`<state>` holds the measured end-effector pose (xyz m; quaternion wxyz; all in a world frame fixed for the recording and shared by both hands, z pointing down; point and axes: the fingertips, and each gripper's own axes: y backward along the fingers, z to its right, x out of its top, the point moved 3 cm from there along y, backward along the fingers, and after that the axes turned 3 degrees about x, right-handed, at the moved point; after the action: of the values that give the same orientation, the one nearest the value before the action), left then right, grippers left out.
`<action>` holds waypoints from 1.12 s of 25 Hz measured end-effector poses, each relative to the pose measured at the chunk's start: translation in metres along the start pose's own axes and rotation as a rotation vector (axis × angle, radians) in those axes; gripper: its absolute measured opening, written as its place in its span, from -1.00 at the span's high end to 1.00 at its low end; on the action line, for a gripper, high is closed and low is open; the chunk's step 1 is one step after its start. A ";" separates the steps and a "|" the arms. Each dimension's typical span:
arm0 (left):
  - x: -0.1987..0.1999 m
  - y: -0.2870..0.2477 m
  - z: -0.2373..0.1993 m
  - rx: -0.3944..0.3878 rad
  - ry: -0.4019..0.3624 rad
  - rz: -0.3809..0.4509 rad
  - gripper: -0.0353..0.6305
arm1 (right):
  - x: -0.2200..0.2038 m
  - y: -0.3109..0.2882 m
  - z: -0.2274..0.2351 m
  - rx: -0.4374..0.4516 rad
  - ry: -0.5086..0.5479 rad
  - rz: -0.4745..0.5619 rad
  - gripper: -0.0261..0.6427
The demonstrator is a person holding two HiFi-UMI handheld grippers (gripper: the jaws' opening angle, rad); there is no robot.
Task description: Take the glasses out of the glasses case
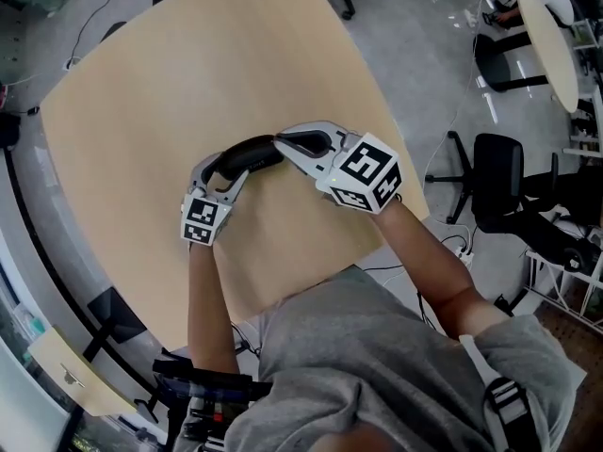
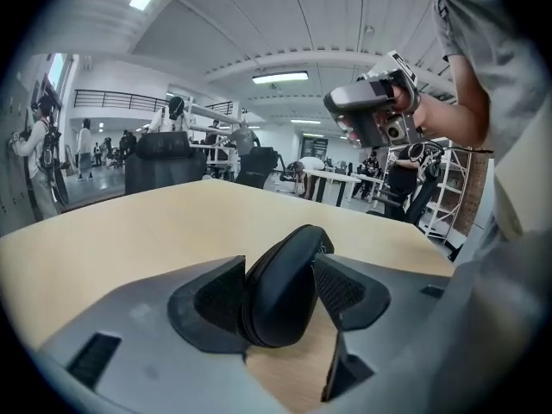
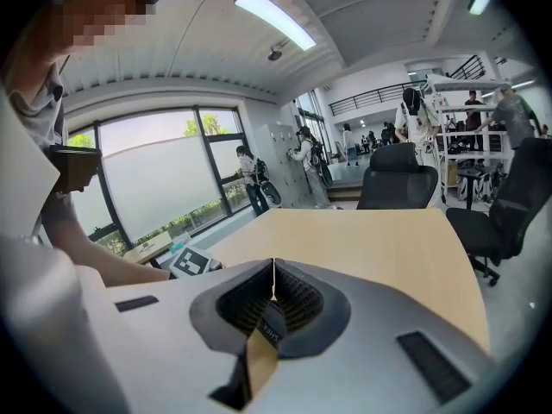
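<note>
The glasses case (image 1: 252, 153), black, curved and still closed, lies in the near half of the desk (image 1: 179, 73), closer to the right edge than the left. Whether it rests on the wood or is held just off it cannot be told.

The left gripper (image 1: 229, 169) has it clamped. In the left gripper view the jaws press their ribbed pads against both sides of the case (image 2: 280, 287), which stands on edge between them with its rounded end pointing away across the desk.

The right gripper (image 1: 281, 143) meets the case's other end from the right-edge side. In its own view the right gripper (image 3: 273, 293) has its jaws drawn together until the tips touch, and a small dark tab (image 3: 272, 328) with pale lettering is pinched low between the pads. What the tab belongs to is not clear from there.

The two marker cubes (image 1: 363, 172) face up toward the head camera, nearer the near edge than the case. Beyond the right edge stands a black office chair (image 1: 497, 182) on a grey floor.
</note>
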<state>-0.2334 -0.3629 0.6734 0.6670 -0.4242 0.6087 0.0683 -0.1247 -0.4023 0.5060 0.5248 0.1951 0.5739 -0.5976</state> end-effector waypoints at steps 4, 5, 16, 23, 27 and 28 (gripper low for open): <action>-0.006 0.002 0.005 -0.042 0.008 -0.002 0.16 | -0.004 -0.018 0.009 0.013 0.000 -0.043 0.90; -0.007 0.003 0.007 -0.047 0.001 -0.003 0.16 | -0.006 -0.023 0.011 0.018 0.002 -0.057 0.90; -0.015 0.014 0.028 -0.088 -0.077 -0.038 0.24 | -0.073 -0.088 -0.004 0.269 -0.003 -0.400 0.90; -0.035 0.014 0.044 -0.112 -0.079 -0.081 0.27 | -0.114 -0.120 -0.006 0.295 0.300 -0.584 0.89; -0.046 0.014 0.055 -0.126 -0.063 -0.091 0.28 | -0.132 -0.126 -0.012 0.316 0.495 -0.679 0.87; -0.048 0.015 0.057 -0.127 -0.059 -0.093 0.28 | -0.136 -0.128 -0.013 0.320 0.532 -0.700 0.80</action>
<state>-0.2117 -0.2964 0.7025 0.6588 -0.4911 0.5630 0.0884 -0.1876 -0.3624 0.6777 0.0895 0.2144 0.6205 -0.7490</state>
